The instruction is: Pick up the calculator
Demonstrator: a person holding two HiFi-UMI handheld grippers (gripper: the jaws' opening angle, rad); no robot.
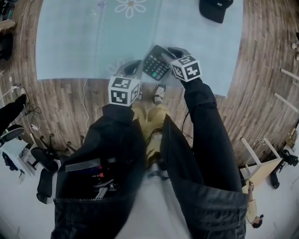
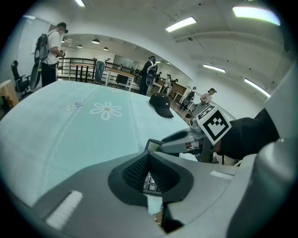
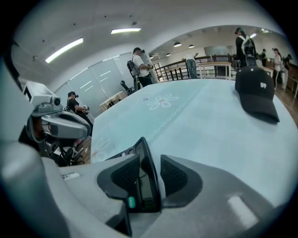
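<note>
The dark calculator (image 1: 156,63) is at the front edge of the pale blue tablecloth (image 1: 70,42), tilted up between both grippers. My left gripper (image 1: 135,67) is at its near left corner. In the left gripper view the pads (image 2: 135,174) have closed in on the calculator (image 2: 150,182), whose keys show in the narrow gap. My right gripper (image 1: 169,53) is at the calculator's right end. In the right gripper view the calculator (image 3: 144,186) stands edge-on between the pads. It lies against the left pad (image 3: 122,179), with a clear gap to the right one, so this gripper (image 3: 149,162) is open.
A black cap (image 1: 215,9) lies on the cloth at the far right. A daisy print (image 1: 131,7) marks the cloth's far middle. Wooden floor (image 1: 261,70) surrounds the table, with chairs (image 1: 42,163) at the left. Several people stand in the background of the hall.
</note>
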